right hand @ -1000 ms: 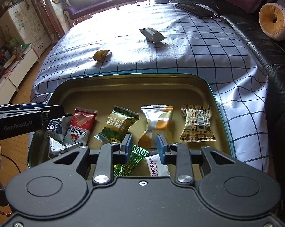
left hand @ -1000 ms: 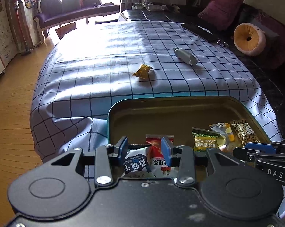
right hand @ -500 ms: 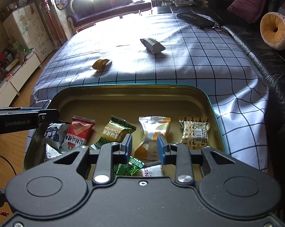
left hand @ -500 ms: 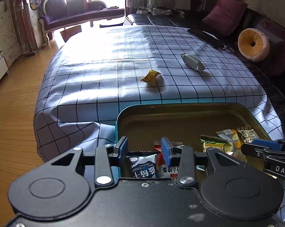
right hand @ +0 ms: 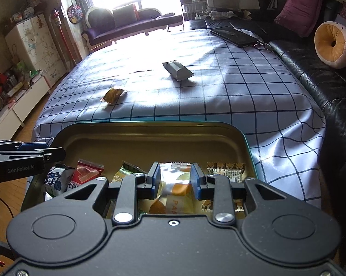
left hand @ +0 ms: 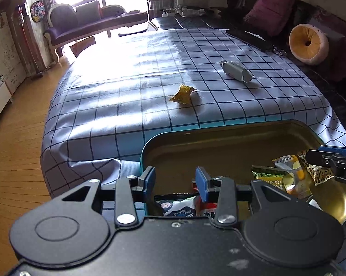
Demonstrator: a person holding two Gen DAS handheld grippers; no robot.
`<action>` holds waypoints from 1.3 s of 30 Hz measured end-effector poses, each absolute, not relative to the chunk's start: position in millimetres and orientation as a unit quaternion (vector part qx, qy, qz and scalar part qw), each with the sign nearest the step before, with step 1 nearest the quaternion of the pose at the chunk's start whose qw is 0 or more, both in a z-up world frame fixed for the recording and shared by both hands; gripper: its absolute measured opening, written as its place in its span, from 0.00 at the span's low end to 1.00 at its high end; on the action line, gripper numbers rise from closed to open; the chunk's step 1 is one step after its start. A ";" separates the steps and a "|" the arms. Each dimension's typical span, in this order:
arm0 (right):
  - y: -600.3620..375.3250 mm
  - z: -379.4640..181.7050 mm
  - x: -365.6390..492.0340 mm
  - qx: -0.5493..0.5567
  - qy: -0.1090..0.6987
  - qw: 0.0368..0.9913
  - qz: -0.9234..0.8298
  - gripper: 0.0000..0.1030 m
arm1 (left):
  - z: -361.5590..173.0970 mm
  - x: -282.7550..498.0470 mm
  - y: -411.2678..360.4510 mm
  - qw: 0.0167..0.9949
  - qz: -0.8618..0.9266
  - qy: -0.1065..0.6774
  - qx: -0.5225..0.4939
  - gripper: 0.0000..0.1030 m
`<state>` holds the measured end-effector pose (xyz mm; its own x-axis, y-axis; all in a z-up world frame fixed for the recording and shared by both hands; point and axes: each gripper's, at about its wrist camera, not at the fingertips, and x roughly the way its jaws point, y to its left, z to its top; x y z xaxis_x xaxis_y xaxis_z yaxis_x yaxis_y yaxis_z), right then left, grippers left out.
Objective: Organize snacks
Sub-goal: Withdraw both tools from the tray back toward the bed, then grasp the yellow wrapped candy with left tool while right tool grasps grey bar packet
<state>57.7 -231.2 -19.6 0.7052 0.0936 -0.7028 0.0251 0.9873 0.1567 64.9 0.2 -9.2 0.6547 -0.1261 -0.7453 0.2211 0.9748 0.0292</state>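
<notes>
Both grippers' fingers released, empty. Your left gripper (left hand: 175, 181) is nearer crinkled gold foil snack packet (left hand: 182, 94), straight ahead past gold metal tin (left hand: 219, 130).

A round orange-centred plush cushion (right hand: 333, 44) sits far right on the black leather sofa (right hand: 315, 73); a dark purple chaise (right hand: 131, 26) stands far by the window.

Table draped in a blue-checked white cloth (right hand: 242, 87), a gold tin tray (right hand: 154, 135) at its near edge, a small yellow packet (right hand: 113, 94) and silver packet (right hand: 177, 70) farther out, a dark phone (right hand: 233, 36) at the far end.
</notes>
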 end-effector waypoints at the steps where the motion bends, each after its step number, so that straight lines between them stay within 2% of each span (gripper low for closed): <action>1: -234.1 -19.8 61.3 0.077 0.383 0.920 0.015 0.40 | -7.5 69.5 -0.4 0.906 -0.098 0.407 0.057 0.38; 15: -255.2 -13.1 124.4 0.073 0.381 0.921 0.029 0.40 | 7.9 141.2 -14.6 0.908 -0.107 0.396 0.082 0.39; 26: -253.0 0.5 173.2 0.042 0.333 0.941 0.035 0.40 | -7.9 187.7 -30.1 0.903 -0.119 0.407 0.077 0.40; 39: -245.8 -13.2 220.7 0.028 0.333 0.941 0.054 0.40 | -30.7 225.6 -42.3 0.904 -0.103 0.409 0.068 0.40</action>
<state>220.7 -245.8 -13.2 0.7727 0.1211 -0.6231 -0.0836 0.9925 0.0892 225.6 -42.3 -30.7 0.6444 -0.1311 -0.7533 0.2420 0.9695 0.0383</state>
